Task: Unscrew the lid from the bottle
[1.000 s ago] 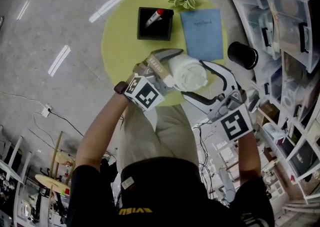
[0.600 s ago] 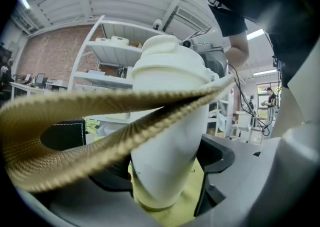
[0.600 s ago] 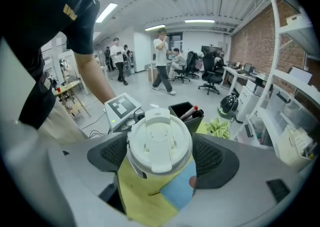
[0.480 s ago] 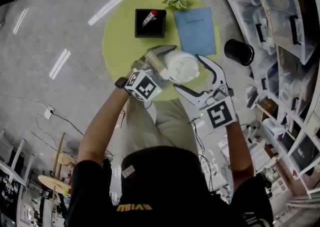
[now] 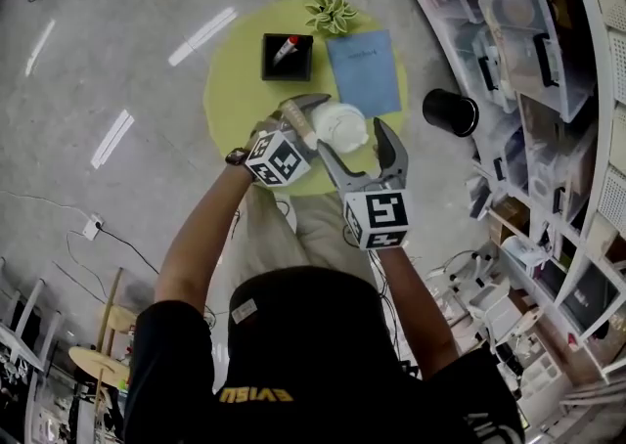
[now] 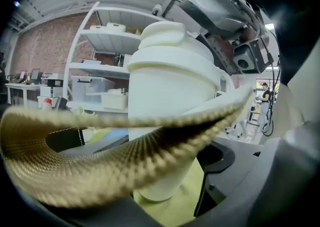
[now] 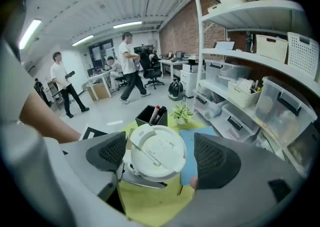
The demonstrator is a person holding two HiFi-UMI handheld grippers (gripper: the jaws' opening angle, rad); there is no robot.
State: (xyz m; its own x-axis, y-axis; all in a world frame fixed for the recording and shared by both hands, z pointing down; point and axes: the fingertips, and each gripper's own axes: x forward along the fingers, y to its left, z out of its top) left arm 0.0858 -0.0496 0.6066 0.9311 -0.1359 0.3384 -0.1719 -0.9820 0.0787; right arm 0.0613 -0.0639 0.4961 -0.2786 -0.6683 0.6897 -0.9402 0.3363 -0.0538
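Note:
A white bottle with a white flip-top lid stands on the round yellow table. My left gripper is shut on the bottle's body from the left. In the left gripper view its ribbed tan pad crosses the bottle below the lid. My right gripper looks down on the lid, one dark pad at each side. A narrow gap shows at the right pad. Its jaws have just been closing, with the lid between them. In the head view the right gripper reaches in from the near side.
A black pen box with a red-capped marker, a blue notebook and a small plant lie at the table's far side. A black cylinder stands on the floor at right, before shelves of plastic bins. People walk in the background.
My right gripper has rolled, so its marker cube faces up, and has swung in from the bottle's right to its near side. The left gripper keeps its hold on the bottle.

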